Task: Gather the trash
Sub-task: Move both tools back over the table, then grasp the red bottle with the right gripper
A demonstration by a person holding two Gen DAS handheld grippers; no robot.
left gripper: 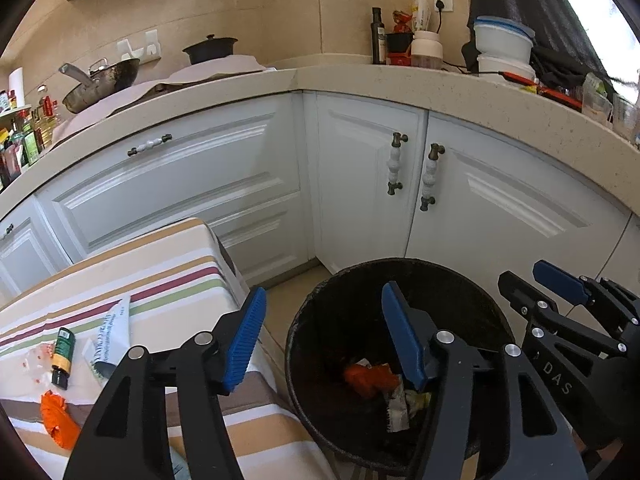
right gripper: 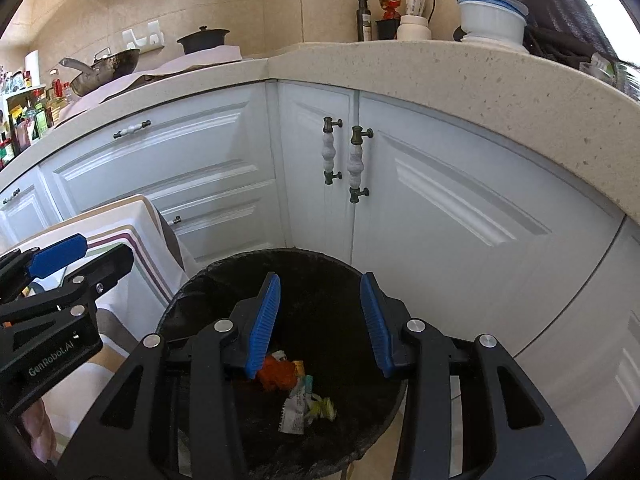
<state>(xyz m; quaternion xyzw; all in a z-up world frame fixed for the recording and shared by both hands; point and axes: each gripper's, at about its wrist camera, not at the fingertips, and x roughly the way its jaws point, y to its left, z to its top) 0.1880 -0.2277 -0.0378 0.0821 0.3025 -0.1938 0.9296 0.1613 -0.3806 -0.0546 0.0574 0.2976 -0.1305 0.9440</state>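
Note:
A black trash bin (left gripper: 316,312) (right gripper: 192,292) stands on the floor by the white cabinets. It holds an orange wrapper (left gripper: 362,378) (right gripper: 276,372) and crumpled paper scraps (left gripper: 398,408) (right gripper: 296,408). My left gripper (left gripper: 324,340) is open and empty, spanning the table edge and the bin's left rim. My right gripper (right gripper: 320,320) is open and empty above the bin; it also shows in the left wrist view (left gripper: 560,284). On the striped table (left gripper: 168,280) lie a white tube (left gripper: 112,332), a small green bottle (left gripper: 63,354), an orange wrapper (left gripper: 56,420) and a clear wrapper (left gripper: 36,356).
White cabinet doors (left gripper: 360,184) and a beige countertop (left gripper: 440,84) curve behind the bin. On the counter stand a wok (left gripper: 100,80), a black pot (left gripper: 210,50), bottles (left gripper: 378,36) and white bowls (left gripper: 502,40). Beige floor tile (left gripper: 292,292) lies between table and bin.

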